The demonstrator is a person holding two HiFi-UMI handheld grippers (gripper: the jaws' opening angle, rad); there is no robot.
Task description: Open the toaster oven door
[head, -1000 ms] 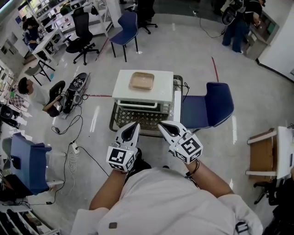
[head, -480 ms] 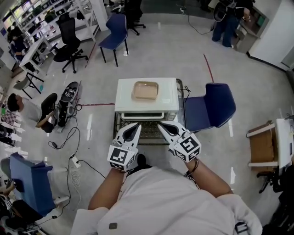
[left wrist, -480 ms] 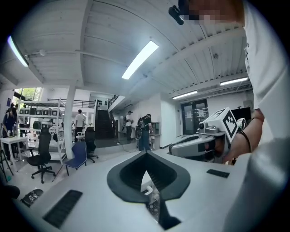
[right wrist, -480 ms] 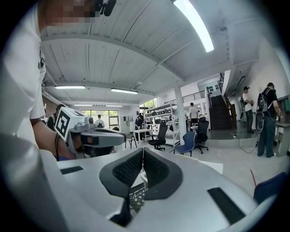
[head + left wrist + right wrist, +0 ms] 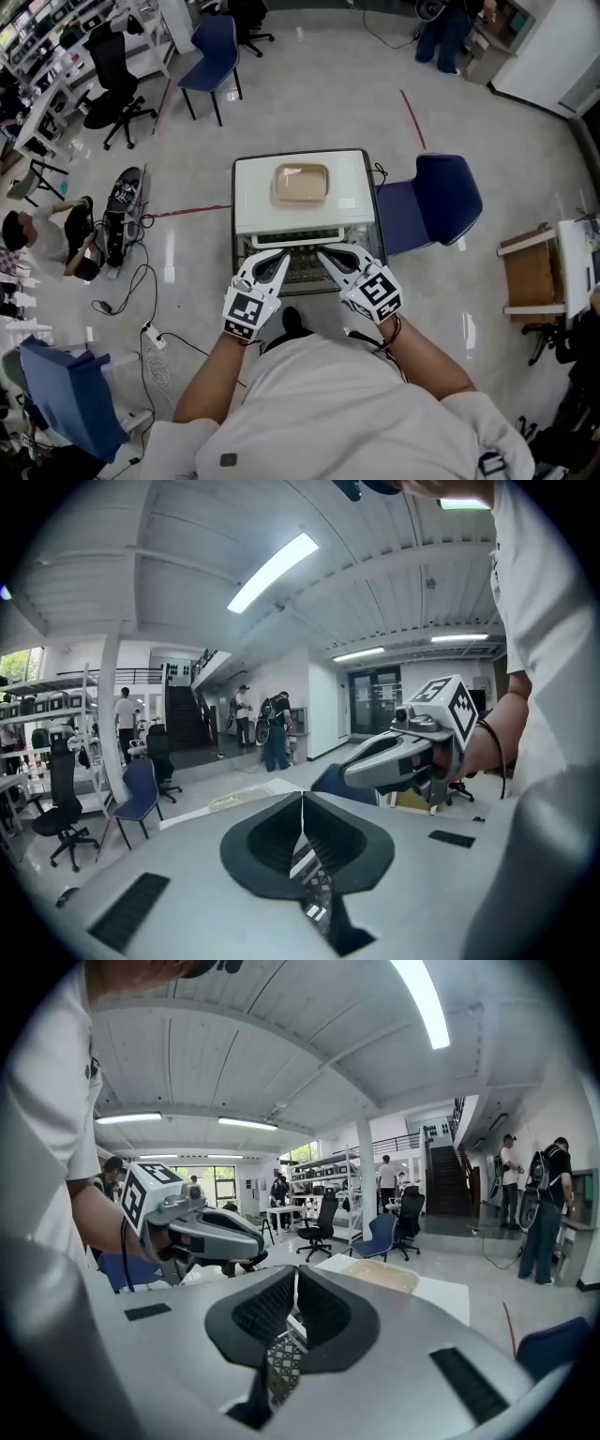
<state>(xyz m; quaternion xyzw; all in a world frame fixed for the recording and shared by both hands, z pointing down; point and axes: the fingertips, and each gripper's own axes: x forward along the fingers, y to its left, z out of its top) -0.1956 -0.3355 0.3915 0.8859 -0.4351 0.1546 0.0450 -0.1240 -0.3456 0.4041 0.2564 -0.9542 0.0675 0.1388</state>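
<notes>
Below the head camera, the white box-shaped toaster oven [image 5: 253, 183] stands on a wire-mesh cart [image 5: 300, 272], its front towards the person. The door [image 5: 291, 236] reads as shut, though the steep angle shows little of it. The left tongs [image 5: 278, 256] and right tongs [image 5: 324, 251] hang just in front of the door, touching nothing.

Risk, as I judge it: a shallow tan tray [image 5: 301, 184] lies loose on the oven roof, so a sharp pull on the door could drag the oven forward and shift the tray. A drop-down door would also swing towards the tongs and the person's body, which are close. A blue padded chair [image 5: 441, 197] is just beside the oven's right side, so room there is tight. Left of the cart the floor is open, apart from black cables [image 5: 141, 291].

Left gripper view: the left tongs [image 5: 302, 806] are fully closed and empty. The right tongs [image 5: 349, 773] are alongside, near enough to knock together.

Right gripper view: the right tongs [image 5: 296, 1283] show a thin slit just starting to part, with nothing between them. Neither pair could take a handle as they stand. The left tongs [image 5: 257, 1241] sit near. The oven roof [image 5: 441, 1293] and tray [image 5: 380, 1275] lie ahead, with open floor beyond.
</notes>
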